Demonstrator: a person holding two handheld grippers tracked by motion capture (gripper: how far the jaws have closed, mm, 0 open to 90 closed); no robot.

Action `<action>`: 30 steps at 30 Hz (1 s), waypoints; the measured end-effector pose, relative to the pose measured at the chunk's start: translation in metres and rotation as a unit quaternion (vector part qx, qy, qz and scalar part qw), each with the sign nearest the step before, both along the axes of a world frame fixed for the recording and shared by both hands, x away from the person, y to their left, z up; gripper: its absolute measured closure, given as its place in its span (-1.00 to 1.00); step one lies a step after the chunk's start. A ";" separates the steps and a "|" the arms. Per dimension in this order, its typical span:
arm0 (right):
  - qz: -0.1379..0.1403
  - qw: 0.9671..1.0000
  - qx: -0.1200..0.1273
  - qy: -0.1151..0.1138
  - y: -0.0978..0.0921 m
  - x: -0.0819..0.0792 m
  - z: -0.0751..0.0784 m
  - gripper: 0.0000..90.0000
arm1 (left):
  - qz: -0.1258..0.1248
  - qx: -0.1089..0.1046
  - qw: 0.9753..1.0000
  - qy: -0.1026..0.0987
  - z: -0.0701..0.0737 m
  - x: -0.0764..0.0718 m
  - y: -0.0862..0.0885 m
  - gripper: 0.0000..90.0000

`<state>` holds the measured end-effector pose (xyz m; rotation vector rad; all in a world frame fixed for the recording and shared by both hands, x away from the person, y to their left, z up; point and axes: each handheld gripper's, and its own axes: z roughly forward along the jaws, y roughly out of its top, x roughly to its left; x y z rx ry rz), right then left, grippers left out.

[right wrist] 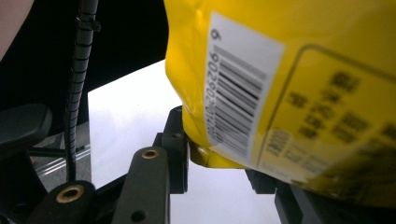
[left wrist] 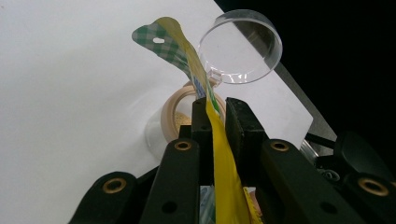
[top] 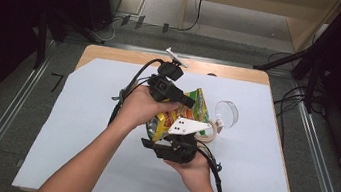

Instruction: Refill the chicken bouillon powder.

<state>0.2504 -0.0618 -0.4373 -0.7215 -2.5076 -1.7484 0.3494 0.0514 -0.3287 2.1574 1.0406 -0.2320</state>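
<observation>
**Two grippers, one yellow pouch, and a small open jar waiting underneath**

Two grippers are sharing the yellow pouch (top: 182,114), which is hanging in the air above the middle of the white mat (top: 78,128), just on the person's side of the jar (left wrist: 180,114). The left gripper (left wrist: 215,116) is pinching the pouch's flattened top strip, its jaws pressed nearly together with only the film between them. The right gripper (right wrist: 219,163) is clamping the pouch's lower corner by the barcode, jaws set a little apart around the gathered film.

Judging from this, the pouch is being tipped toward the jar, whose clear lid (left wrist: 240,46) is standing hinged open behind the mouth. Spilling looks like the main risk: the jar's mouth is narrow and the pouch is wide, so contents could be landing on the mat instead. The floppy top strip, bending over above the jaws, could also be blocking the flow or brushing the lid. A hard pull between the two grips might be tearing the film, or the thin strip might be slipping out.

Room is plentiful to the left and toward the person, where the mat is lying bare. The jar is sitting nearer the mat's right side, and the table's far edge (top: 114,52) is lying well beyond the left gripper.
</observation>
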 end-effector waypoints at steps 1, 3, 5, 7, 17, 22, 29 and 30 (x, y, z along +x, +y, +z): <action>0.001 1.000 0.001 0.004 0.000 0.000 0.000 0.48 | 0.000 0.001 1.000 0.001 0.000 0.000 0.000 0.84; 0.000 1.000 0.002 0.006 0.000 -0.001 0.000 0.48 | 0.000 -0.001 1.000 0.002 0.000 0.001 0.000 0.84; 0.001 1.000 0.003 0.007 0.000 -0.001 0.001 0.48 | 0.001 0.000 1.000 0.003 0.000 0.001 0.000 0.83; 0.001 1.000 0.003 0.006 0.000 -0.001 0.000 0.48 | 0.001 0.000 1.000 0.003 0.000 0.001 0.000 0.83; -0.002 1.000 -0.001 0.002 -0.001 -0.001 0.000 0.49 | -0.002 0.000 1.000 0.000 0.000 0.000 -0.001 0.83; -0.004 1.000 -0.003 -0.001 0.000 0.000 -0.001 0.49 | -0.002 0.000 1.000 -0.001 0.000 0.000 -0.001 0.83; -0.005 1.000 -0.002 -0.001 0.000 0.000 -0.001 0.49 | 0.000 -0.002 1.000 -0.002 0.000 0.000 -0.001 0.83; -0.005 1.000 -0.002 -0.001 0.000 0.000 -0.001 0.49 | 0.000 -0.002 1.000 -0.002 0.000 0.000 -0.001 0.83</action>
